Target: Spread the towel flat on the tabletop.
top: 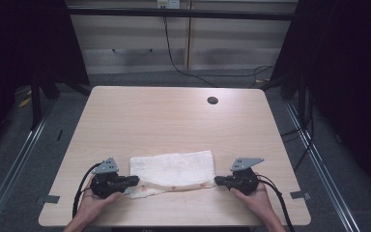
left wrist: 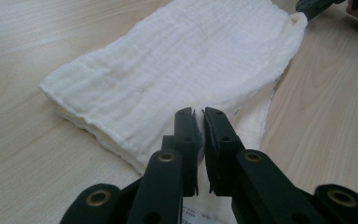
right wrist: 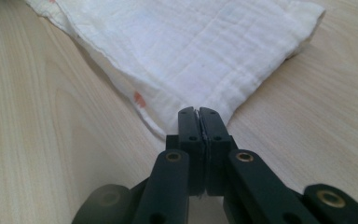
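Note:
A folded white cloth [top: 171, 169] with faint red marks lies flat on the wooden table [top: 174, 116] near its front edge. My left gripper [top: 136, 181] reaches in level from the left at the cloth's near left corner. In the left gripper view its jaws [left wrist: 199, 114] stand nearly together with a thin slit, and the cloth [left wrist: 177, 60] runs under and between them. My right gripper [top: 217, 180] comes in from the right. Its jaws [right wrist: 198, 112] are pressed together on the near right corner of the cloth [right wrist: 205, 42].
A round cable hole [top: 212, 100] sits in the table's far right part. A hand [top: 94, 200] holds each gripper at the front edge, with black cables trailing off. Dark curtains and floor rails flank the table.

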Available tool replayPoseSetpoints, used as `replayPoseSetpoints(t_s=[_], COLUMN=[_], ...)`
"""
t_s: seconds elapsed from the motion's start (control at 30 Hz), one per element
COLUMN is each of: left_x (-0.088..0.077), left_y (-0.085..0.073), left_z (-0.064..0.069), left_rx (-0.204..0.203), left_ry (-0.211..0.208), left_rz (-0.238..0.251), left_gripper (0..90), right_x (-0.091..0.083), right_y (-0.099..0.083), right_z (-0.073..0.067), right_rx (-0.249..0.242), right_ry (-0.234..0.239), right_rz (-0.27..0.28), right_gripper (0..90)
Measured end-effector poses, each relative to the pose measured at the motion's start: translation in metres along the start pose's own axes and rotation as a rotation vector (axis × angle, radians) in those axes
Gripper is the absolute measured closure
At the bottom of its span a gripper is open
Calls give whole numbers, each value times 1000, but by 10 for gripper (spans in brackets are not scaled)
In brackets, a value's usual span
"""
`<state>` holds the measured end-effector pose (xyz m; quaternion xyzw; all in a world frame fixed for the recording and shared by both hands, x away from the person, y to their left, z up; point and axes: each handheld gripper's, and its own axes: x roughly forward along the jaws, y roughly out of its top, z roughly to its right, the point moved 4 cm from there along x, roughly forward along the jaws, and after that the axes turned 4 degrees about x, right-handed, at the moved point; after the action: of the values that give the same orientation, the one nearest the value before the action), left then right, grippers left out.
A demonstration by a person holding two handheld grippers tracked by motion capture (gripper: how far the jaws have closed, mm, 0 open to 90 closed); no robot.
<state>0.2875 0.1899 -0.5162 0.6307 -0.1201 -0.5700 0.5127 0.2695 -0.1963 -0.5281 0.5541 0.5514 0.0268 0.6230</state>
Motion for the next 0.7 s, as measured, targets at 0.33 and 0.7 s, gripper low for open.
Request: replayPoseSetpoints(t_s=[0.33, 0.7], left_x=[-8, -12], left_y=[2, 5], left_z=[-3, -10], left_rx=[-15, -35], left_ry=[-5, 17], left_rz=[49, 79], left_gripper=[787, 783], right_x=[-3, -16], right_y=[0, 6], right_z=[0, -4], right_rx=[12, 41], right_ry=[12, 37], right_rz=[15, 73], right_gripper=[815, 708])
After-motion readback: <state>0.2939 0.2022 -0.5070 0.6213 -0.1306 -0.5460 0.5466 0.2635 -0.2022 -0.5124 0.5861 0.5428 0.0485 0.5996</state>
